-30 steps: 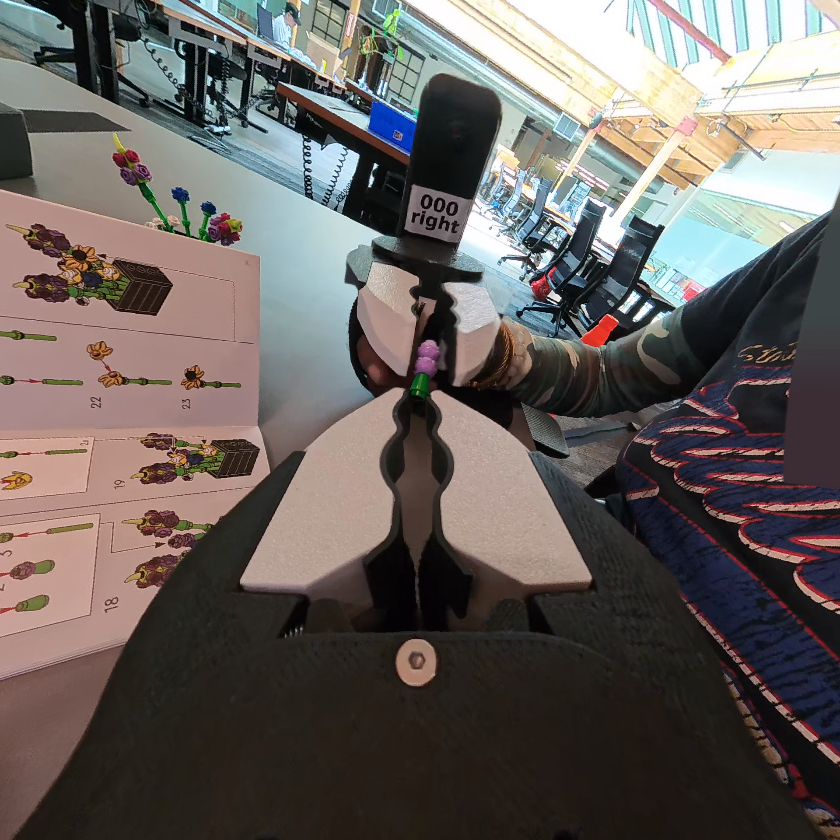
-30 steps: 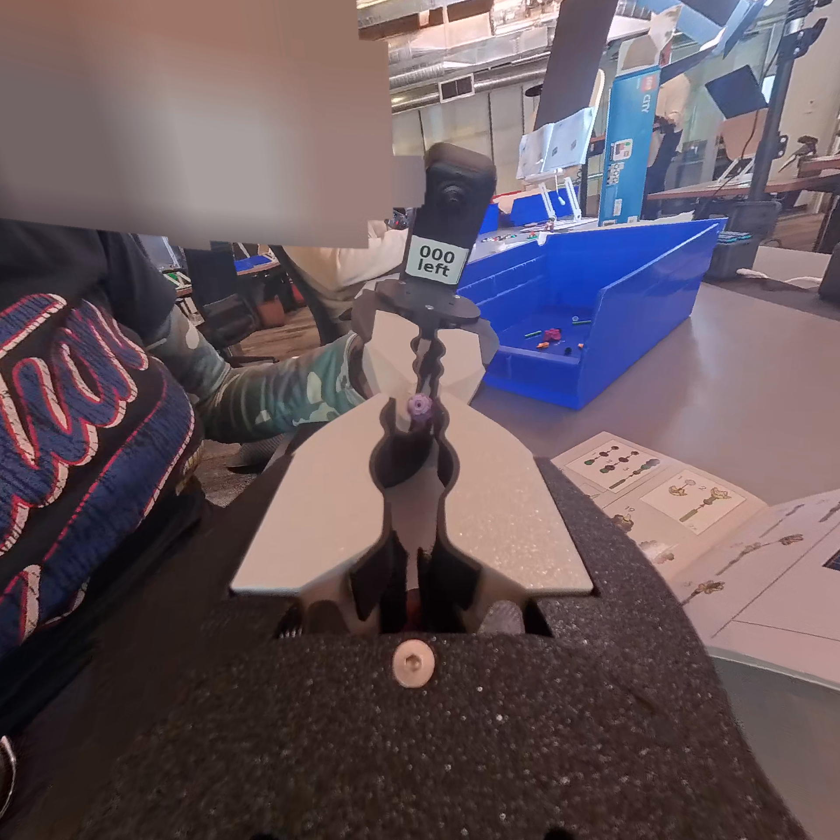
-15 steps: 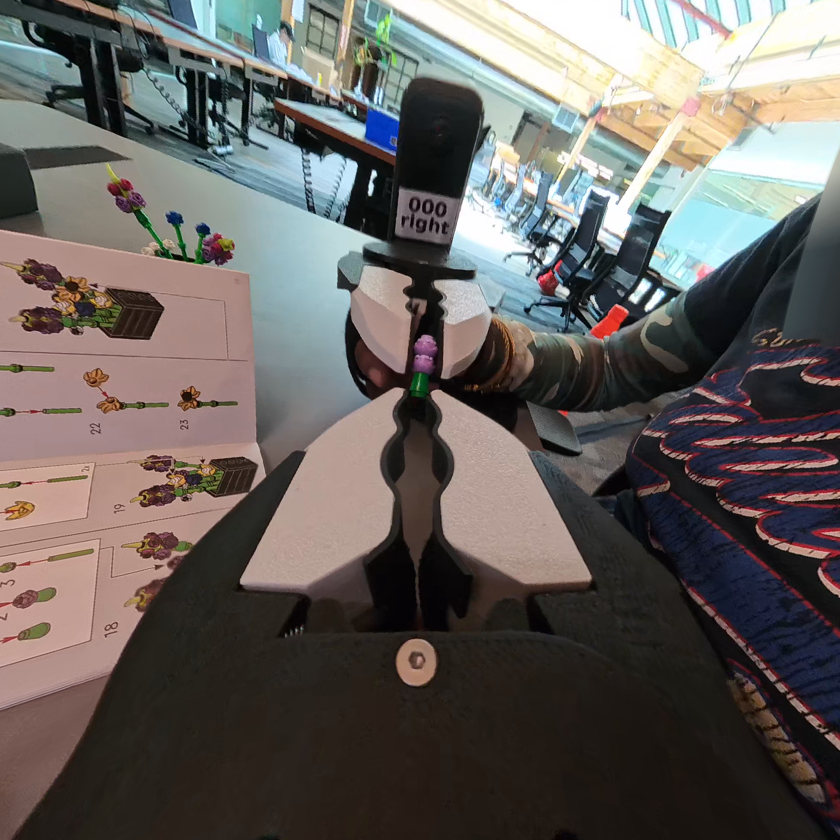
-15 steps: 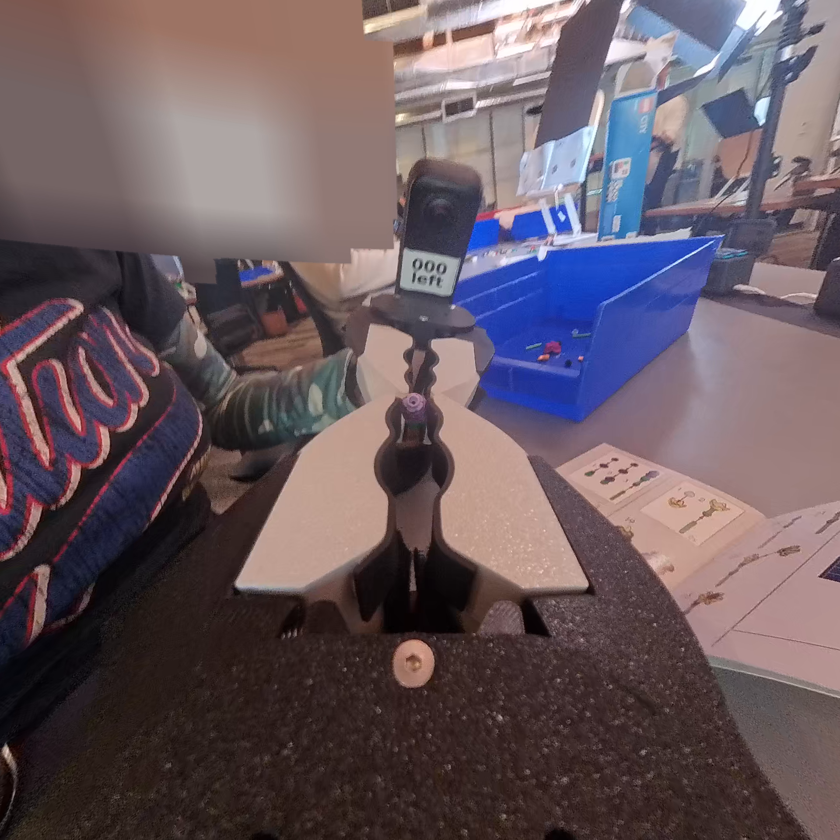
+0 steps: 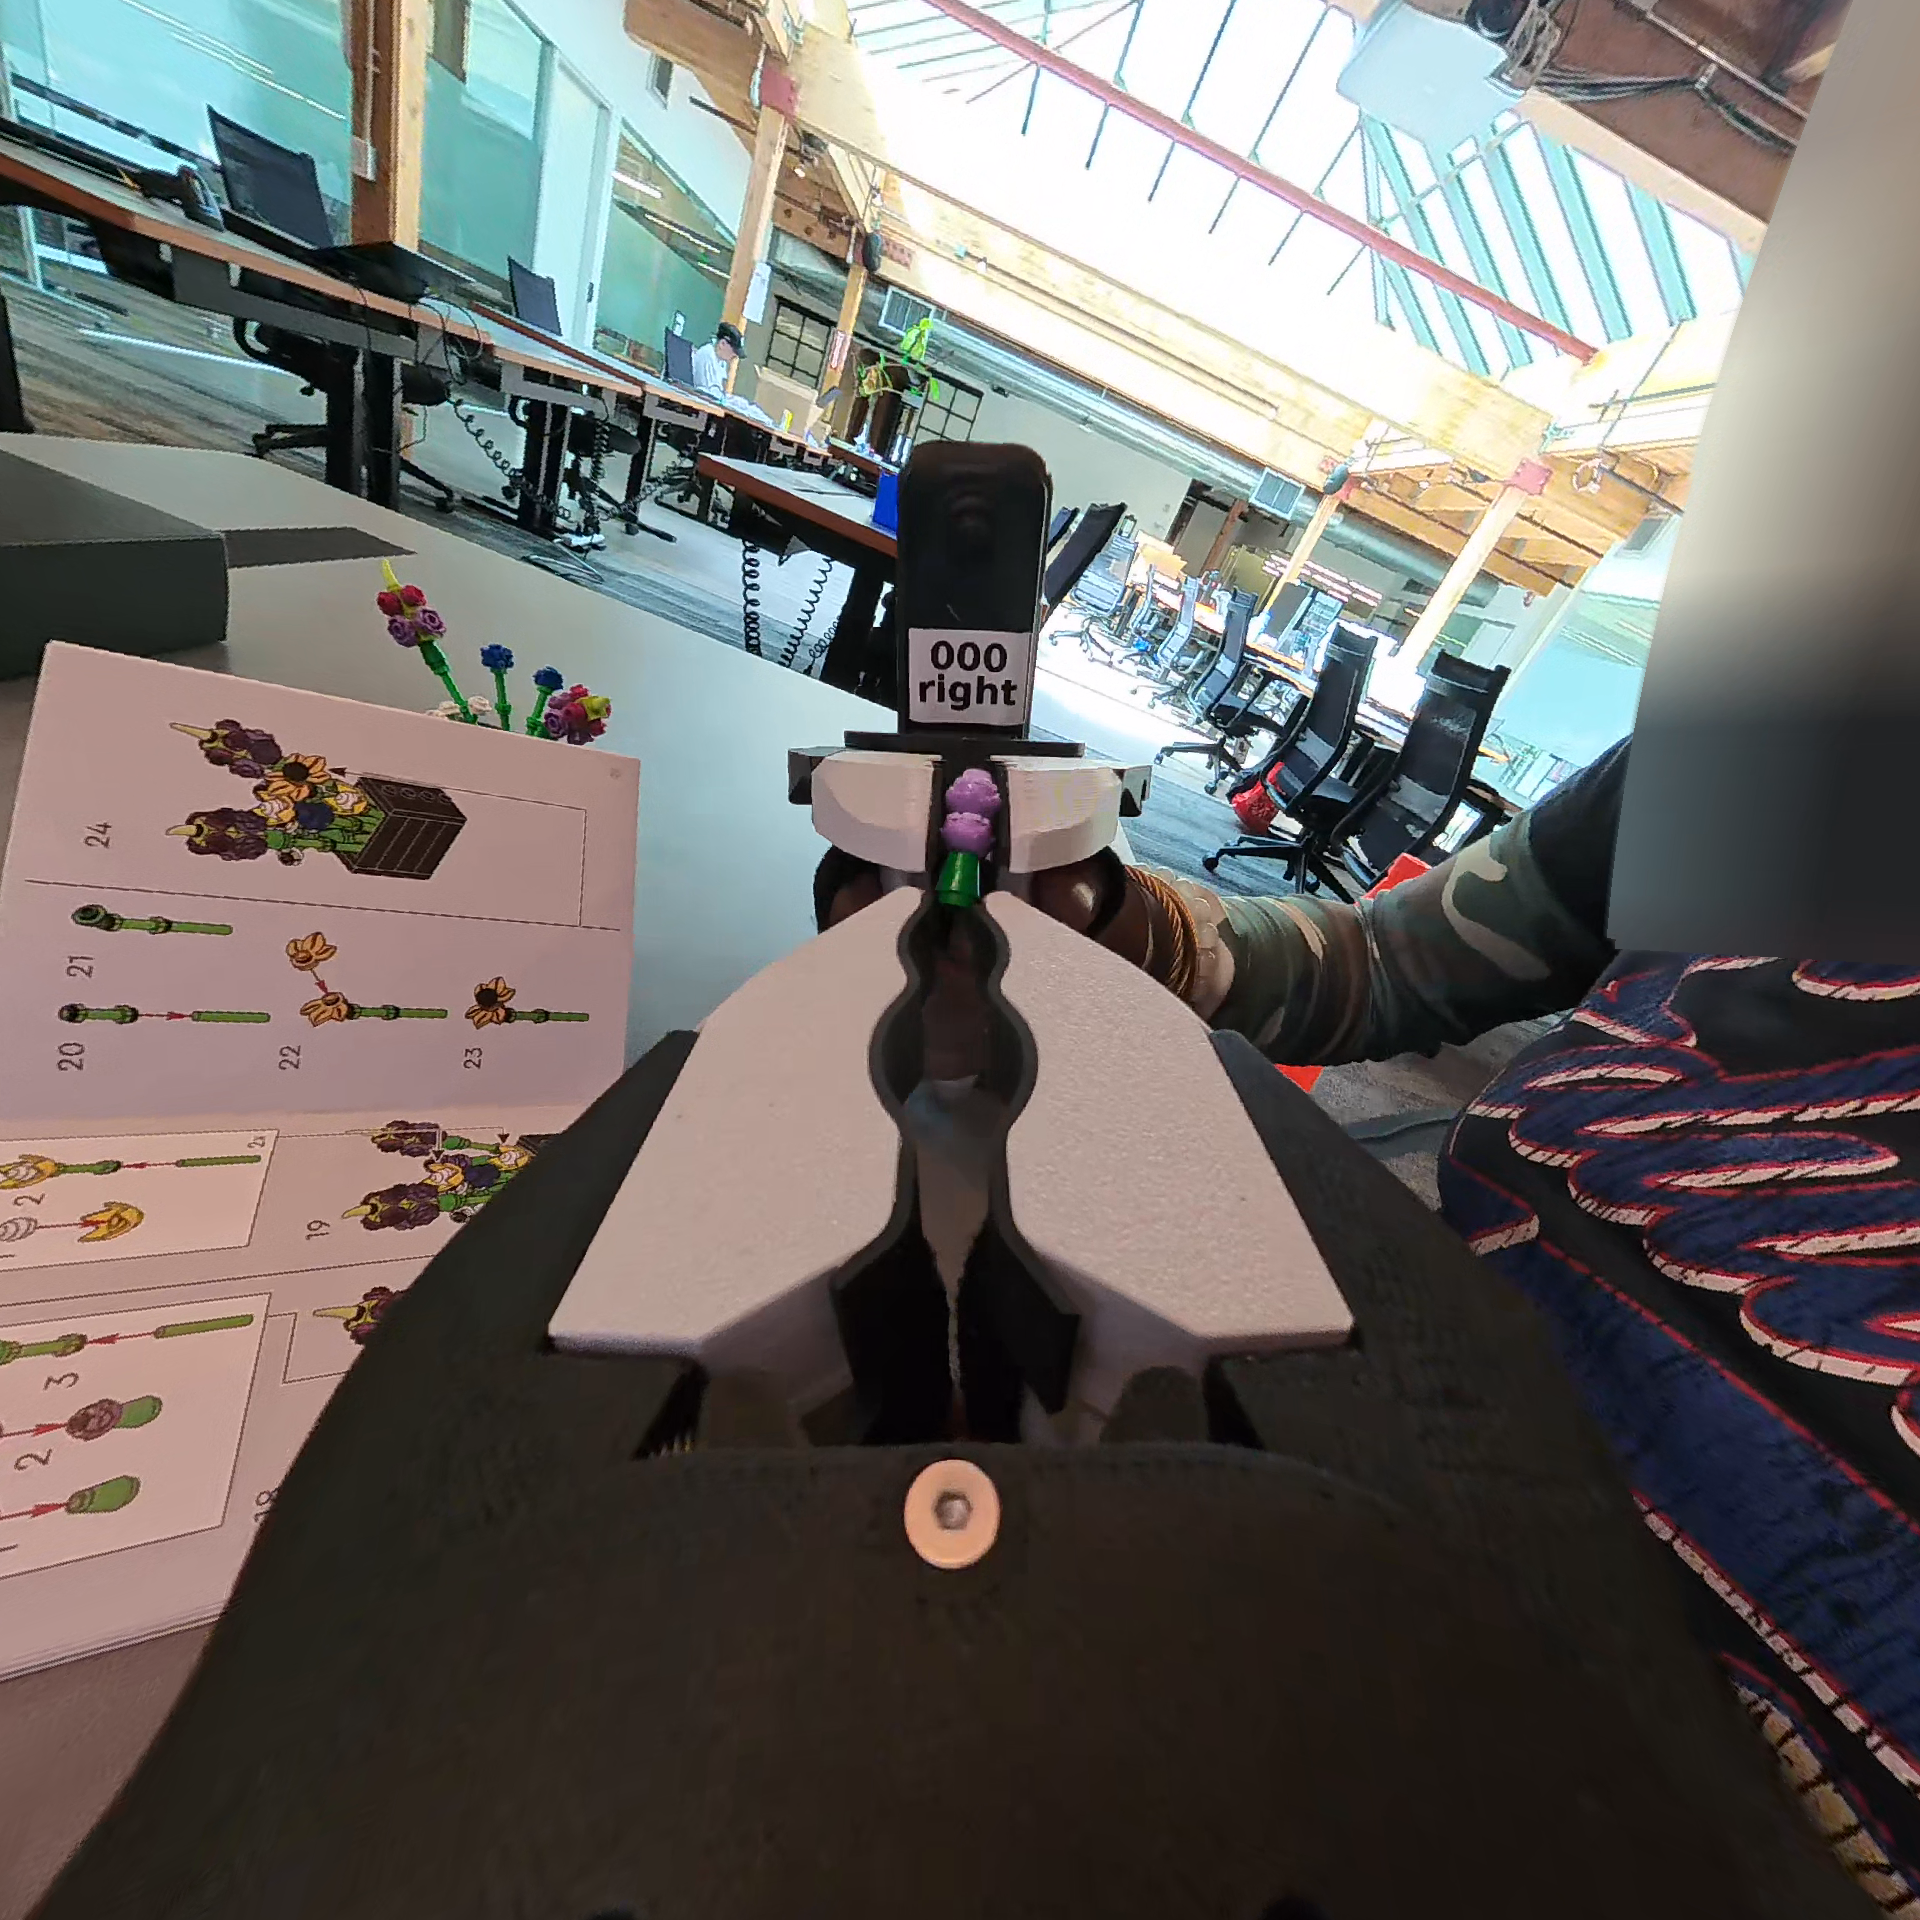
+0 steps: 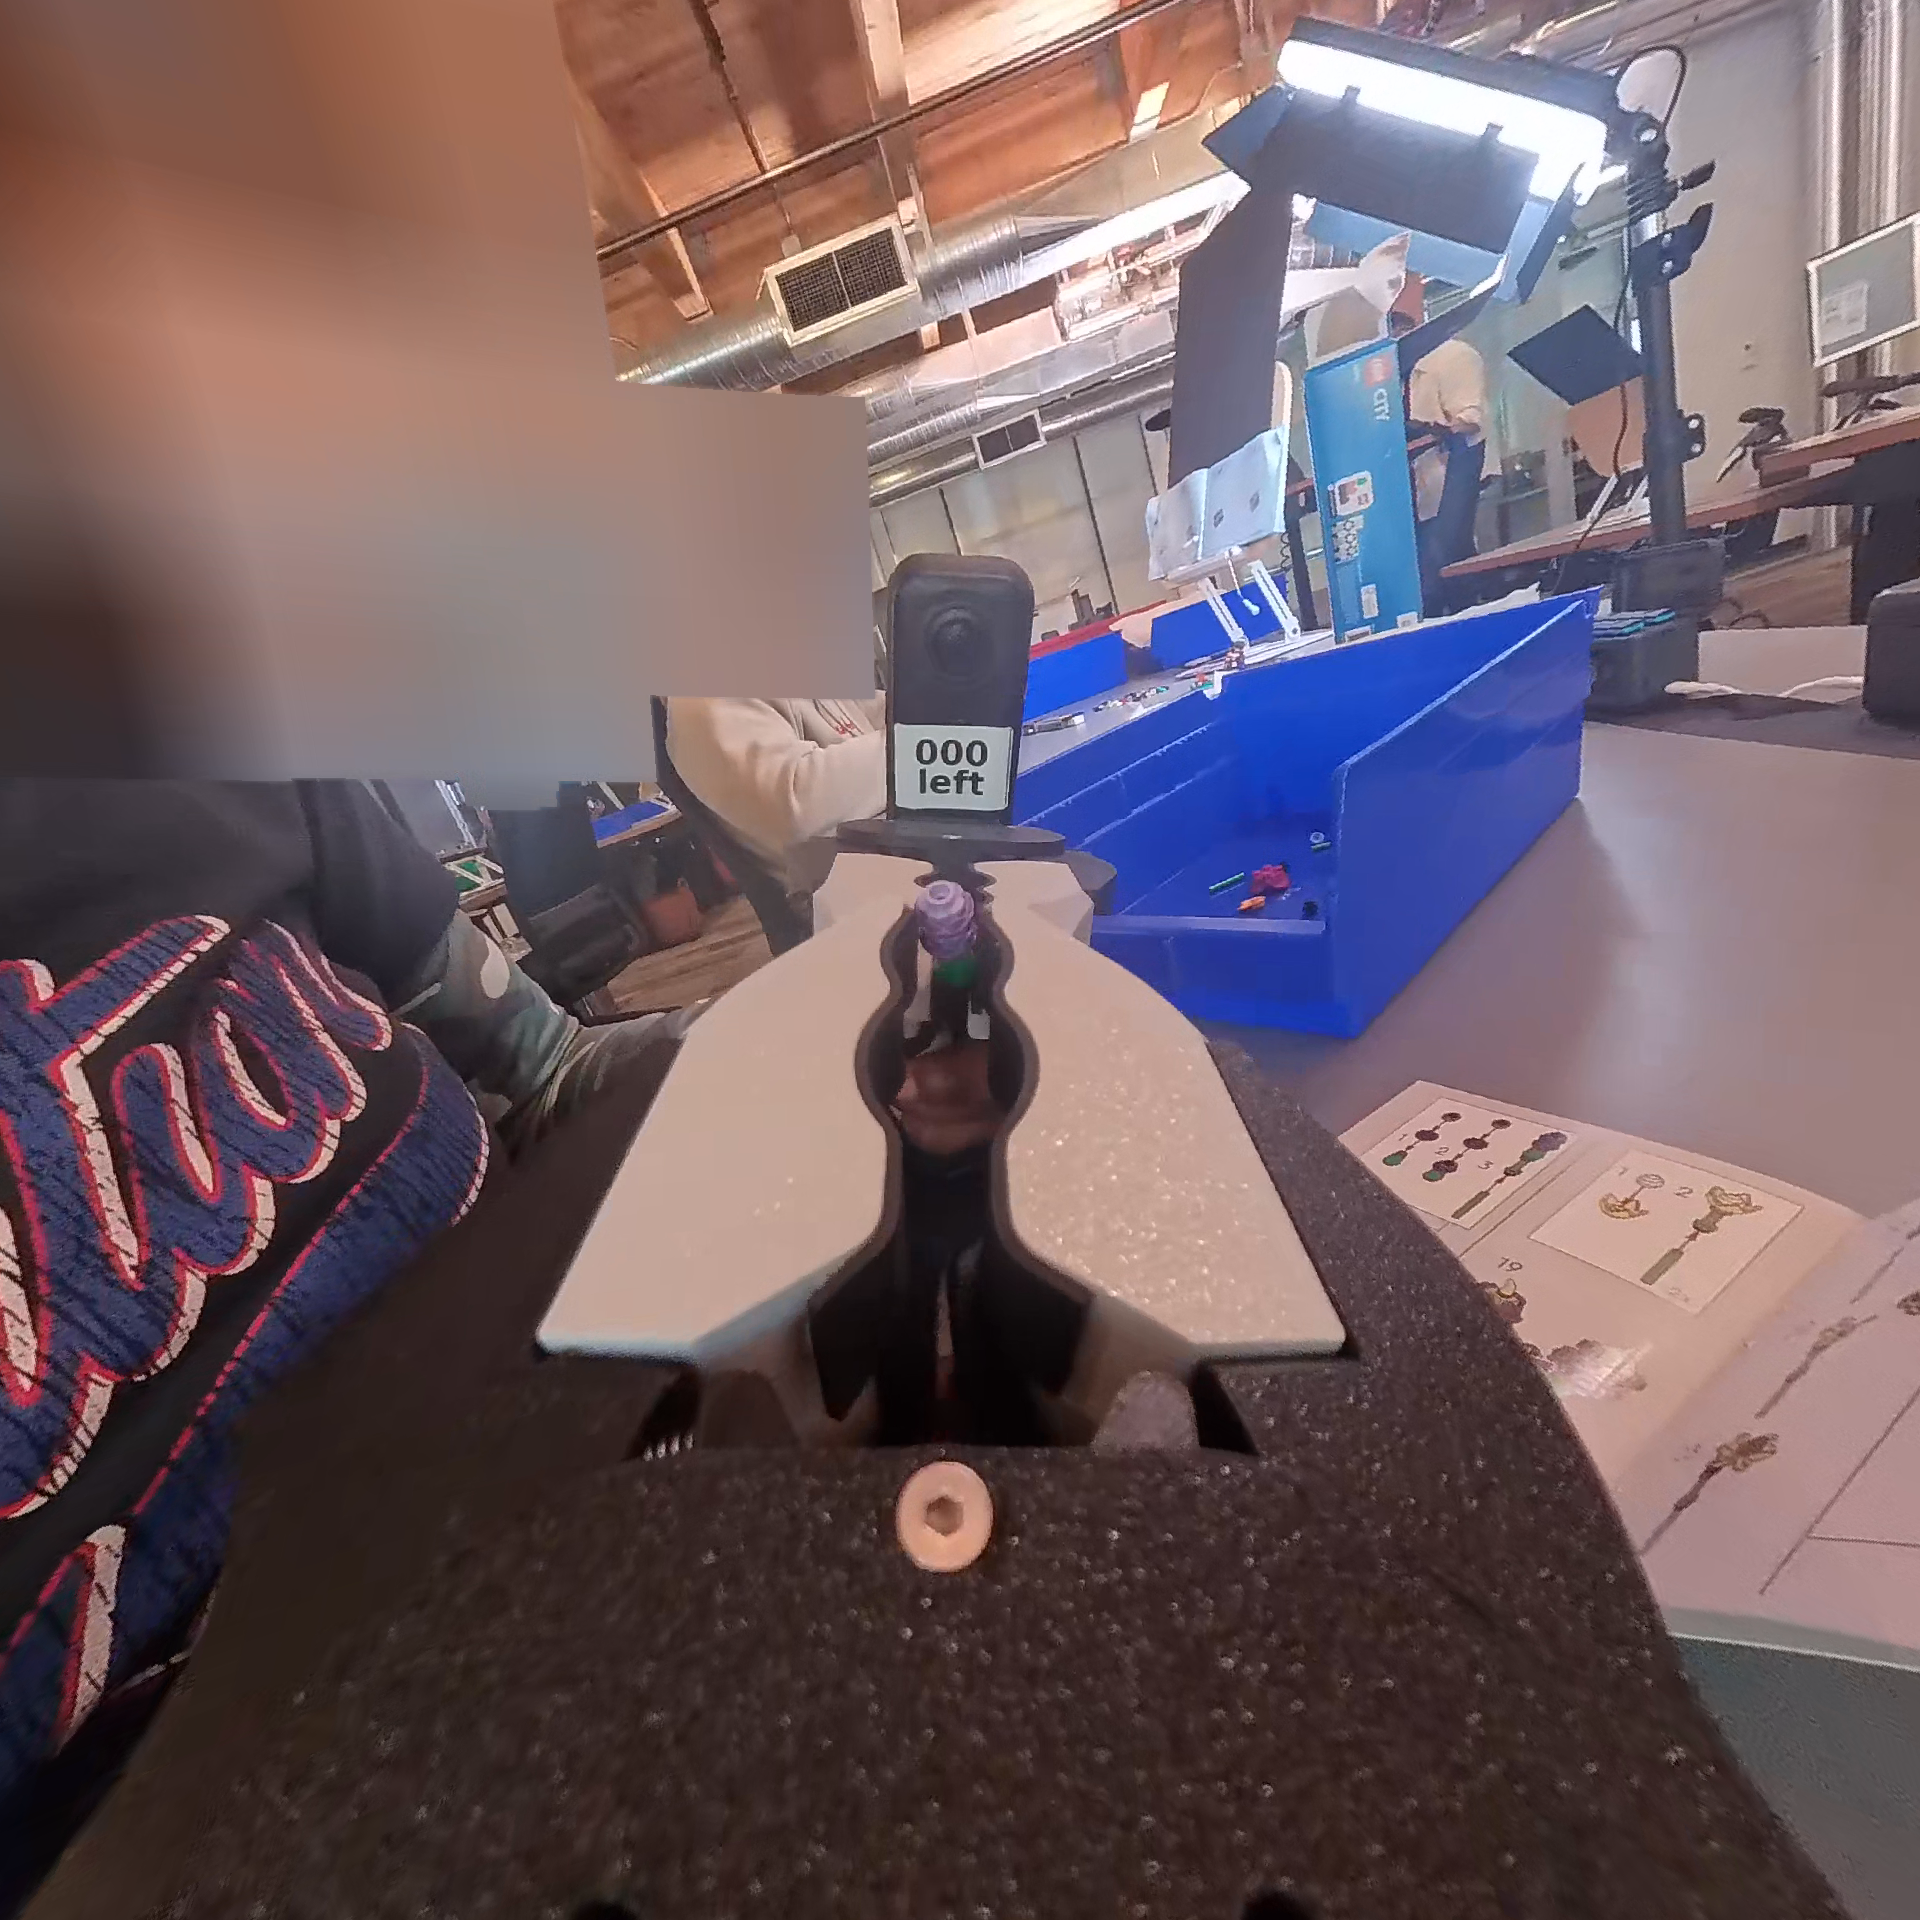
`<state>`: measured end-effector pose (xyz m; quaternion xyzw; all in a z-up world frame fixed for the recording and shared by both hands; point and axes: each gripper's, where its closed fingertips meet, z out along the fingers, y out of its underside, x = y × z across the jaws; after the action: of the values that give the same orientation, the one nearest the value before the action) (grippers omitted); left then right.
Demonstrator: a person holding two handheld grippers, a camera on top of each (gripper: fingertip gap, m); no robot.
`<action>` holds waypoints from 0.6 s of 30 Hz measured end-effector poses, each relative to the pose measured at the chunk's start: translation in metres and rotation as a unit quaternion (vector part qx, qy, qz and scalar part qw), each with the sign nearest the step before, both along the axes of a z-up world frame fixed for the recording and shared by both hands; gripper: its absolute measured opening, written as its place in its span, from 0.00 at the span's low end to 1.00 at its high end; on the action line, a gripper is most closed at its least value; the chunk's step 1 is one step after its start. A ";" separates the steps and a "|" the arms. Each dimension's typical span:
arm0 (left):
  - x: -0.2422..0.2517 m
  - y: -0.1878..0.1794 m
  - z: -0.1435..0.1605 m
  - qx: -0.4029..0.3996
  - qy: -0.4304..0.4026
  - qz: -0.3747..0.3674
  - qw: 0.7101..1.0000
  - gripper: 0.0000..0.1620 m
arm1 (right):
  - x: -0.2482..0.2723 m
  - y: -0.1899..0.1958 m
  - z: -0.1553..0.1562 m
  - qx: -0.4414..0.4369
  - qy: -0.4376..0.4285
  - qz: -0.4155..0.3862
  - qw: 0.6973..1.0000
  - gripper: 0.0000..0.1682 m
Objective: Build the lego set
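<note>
A small lego flower stem stands between the two grippers, which meet tip to tip above the table edge. It has a green base [image 5: 958,879] with purple blossoms [image 5: 972,800] stacked on top. My left gripper [image 5: 952,906] is shut on the green base. My right gripper [image 6: 948,933] is shut on the purple blossom [image 6: 945,918], with the green piece [image 6: 954,972] just below in the gap. The right gripper also shows in the left wrist view [image 5: 971,831], and the left gripper in the right wrist view [image 6: 951,883].
An open instruction booklet [image 5: 312,935] lies on the grey table and also shows in the right wrist view [image 6: 1662,1299]. A built lego flower bunch [image 5: 488,675] stands behind it. A blue bin [image 6: 1455,831] holds loose pieces. The person's torso is close by. My left and right fingertips are right by each other.
Both grippers have tilted, so both views look higher into the room. They stay tip to tip on the stem. The green base now shows under the purple blossom in the right wrist view.
</note>
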<state>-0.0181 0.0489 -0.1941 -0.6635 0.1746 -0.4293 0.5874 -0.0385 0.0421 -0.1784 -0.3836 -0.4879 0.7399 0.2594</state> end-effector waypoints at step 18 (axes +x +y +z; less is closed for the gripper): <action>-0.039 -0.013 0.001 -0.003 0.195 0.114 0.974 0.15 | 0.028 0.061 0.011 0.054 0.024 -0.152 0.987 0.06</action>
<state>-0.0575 0.0356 -0.1931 -0.7520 0.2080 -0.2223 0.5846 -0.0103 0.1032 -0.1678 -0.4207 -0.4566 0.6738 0.4007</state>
